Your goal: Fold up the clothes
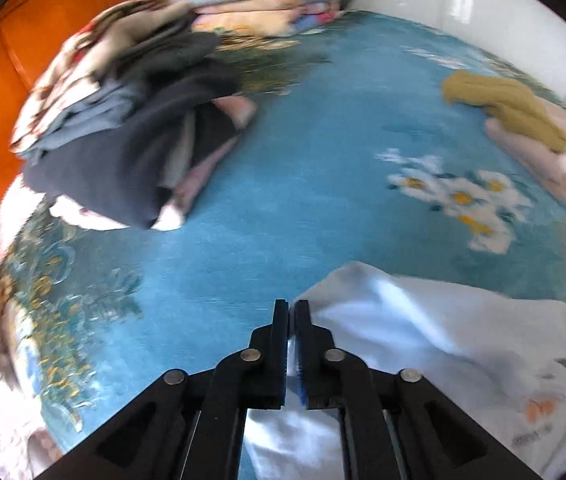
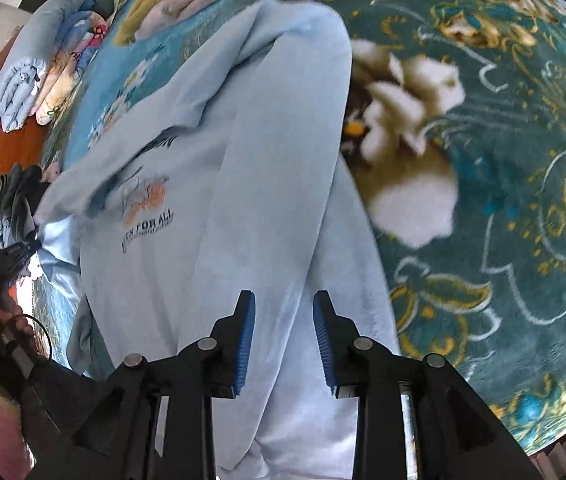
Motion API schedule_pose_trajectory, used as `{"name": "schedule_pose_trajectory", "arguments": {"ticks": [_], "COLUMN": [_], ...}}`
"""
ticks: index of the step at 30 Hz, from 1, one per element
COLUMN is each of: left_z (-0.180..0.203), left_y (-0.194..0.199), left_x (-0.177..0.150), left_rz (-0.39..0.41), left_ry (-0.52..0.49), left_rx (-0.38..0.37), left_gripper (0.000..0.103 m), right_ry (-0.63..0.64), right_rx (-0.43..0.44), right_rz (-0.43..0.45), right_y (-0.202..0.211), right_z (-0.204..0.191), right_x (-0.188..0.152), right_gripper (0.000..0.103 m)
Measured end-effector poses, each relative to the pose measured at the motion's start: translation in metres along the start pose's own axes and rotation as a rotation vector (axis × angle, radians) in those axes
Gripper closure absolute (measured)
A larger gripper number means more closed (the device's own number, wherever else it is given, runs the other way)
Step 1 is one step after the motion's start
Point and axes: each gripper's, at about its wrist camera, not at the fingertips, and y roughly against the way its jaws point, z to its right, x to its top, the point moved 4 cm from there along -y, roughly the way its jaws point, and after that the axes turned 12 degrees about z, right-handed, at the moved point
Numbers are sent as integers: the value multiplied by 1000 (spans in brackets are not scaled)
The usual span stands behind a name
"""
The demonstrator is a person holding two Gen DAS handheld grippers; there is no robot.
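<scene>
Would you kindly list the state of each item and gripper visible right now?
Left gripper: shut on shirt.
Right gripper: open, over the shirt.
Shirt: light blue, spread on the bedspread, creased, partly folded over.
Dark clothes pile: unfolded heap.
Mustard garment: folded, atop a pink garment.
Quilts: folded, stacked.
Bedspread: flat.

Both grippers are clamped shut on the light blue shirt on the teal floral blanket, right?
Not quite. Only the left gripper is shut on the light blue shirt; the left wrist view shows cloth pinched between its closed fingers. The right wrist view shows the right gripper open, its jaws apart over the shirt. The shirt does lie on the teal floral blanket.
</scene>
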Motion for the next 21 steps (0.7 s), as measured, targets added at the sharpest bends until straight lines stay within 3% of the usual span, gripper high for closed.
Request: {"name": "schedule_pose_trajectory", "arguments": {"ticks": [5,8,9,13,18,21], "left_z": [5,-8,-13,-21,-24,-24], "left_y": [12,8,7,8,8,7], "left_x": [-3,-5,-6,-9,-12,-13], "left_rz": [-6,-33,-42,-58,-79,-89], "left_ry": [43,122,151,223,315,339], "left_rx": [-29,-34,-39,-60,-92,-96], "left_gripper": [96,96,96,92,66,60], "right_ry": [-2,-1,5,93,202,220], "right_rx": [-8,13,16,-119,-289,-431], "right_rz": [2,-1,1,108,240,311], "right_y": [-6,-6,-4,36,88,110], "right_z": [-9,-18,-20,3,32,59], "right_x": [-5,-5,-4,38,90,134], "right_gripper": [72,100,101,102,102,102]}}
